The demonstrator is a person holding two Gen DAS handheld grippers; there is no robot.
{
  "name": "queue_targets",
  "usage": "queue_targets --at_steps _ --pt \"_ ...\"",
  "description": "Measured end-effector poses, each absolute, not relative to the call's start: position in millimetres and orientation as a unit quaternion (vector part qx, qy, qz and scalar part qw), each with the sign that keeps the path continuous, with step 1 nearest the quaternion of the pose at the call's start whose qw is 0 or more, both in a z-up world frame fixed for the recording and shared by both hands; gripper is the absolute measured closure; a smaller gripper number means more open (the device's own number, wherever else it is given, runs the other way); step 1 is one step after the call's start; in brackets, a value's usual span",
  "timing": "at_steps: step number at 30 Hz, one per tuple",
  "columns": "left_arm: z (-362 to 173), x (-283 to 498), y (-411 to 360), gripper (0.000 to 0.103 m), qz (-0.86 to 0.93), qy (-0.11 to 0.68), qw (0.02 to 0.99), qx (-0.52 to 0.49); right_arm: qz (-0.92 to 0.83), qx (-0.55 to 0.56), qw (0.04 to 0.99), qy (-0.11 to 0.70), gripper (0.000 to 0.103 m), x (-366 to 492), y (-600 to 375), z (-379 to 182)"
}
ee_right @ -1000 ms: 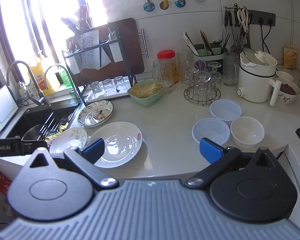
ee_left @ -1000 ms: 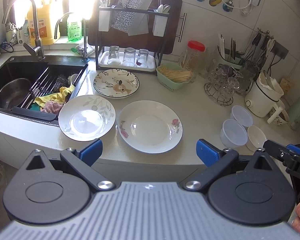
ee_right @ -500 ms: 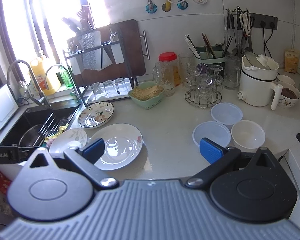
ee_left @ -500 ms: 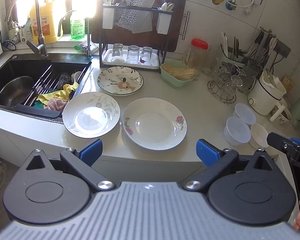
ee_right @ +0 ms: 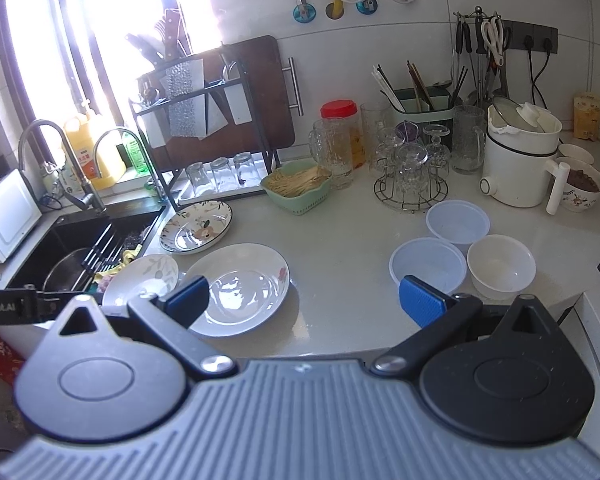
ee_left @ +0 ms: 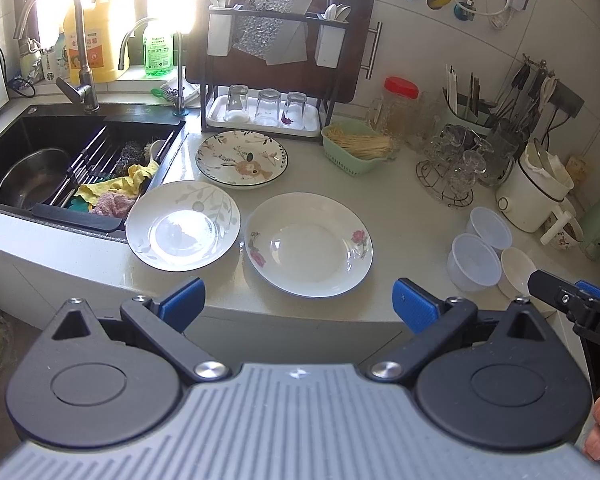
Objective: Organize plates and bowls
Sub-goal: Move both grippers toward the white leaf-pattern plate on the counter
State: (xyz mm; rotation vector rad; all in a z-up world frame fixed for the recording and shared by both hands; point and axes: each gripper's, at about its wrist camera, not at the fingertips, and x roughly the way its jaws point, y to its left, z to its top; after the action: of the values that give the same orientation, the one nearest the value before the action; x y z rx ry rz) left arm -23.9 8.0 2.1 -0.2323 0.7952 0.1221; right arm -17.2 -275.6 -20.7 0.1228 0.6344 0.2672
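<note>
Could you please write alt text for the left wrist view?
Three empty plates lie on a pale kitchen counter beside a dark sink, with three small bowls to their right. The left gripper hovers in front, jaws open.

On the counter (ee_left: 404, 208) before me, three plates sat at mid-frame: one (ee_left: 183, 225) beside the sink (ee_left: 4, 136) at the left, one (ee_left: 308, 244) to its right, one (ee_left: 242, 159) behind them, in front of the rack (ee_left: 266, 120). A basket (ee_left: 356, 150) lay right of that plate. Toward the right edge three bowls clustered: one (ee_left: 475, 262) in front, one (ee_left: 489, 227) behind it, one (ee_left: 516, 270) to the right.
</note>
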Motion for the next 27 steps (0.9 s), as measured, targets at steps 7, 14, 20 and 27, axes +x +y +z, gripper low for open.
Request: queue_targets --at_steps 7,14,20,27 --pt "1 -25 5 0.002 0.063 0.389 0.912 -0.116 0.135 0.062 0.938 0.314 0.000 -17 -276 -22" --pt "-1 -20 5 0.002 0.067 0.400 0.909 -0.092 0.148 0.073 0.936 0.310 0.000 -17 -275 -22" --pt "0 -21 17 0.002 0.078 0.405 0.906 -0.090 0.154 0.078 0.935 0.310 0.000 -15 -267 -21" --pt "5 -18 29 0.002 0.070 0.401 0.910 -0.083 0.154 0.065 0.936 0.310 0.000 -13 -251 -23"
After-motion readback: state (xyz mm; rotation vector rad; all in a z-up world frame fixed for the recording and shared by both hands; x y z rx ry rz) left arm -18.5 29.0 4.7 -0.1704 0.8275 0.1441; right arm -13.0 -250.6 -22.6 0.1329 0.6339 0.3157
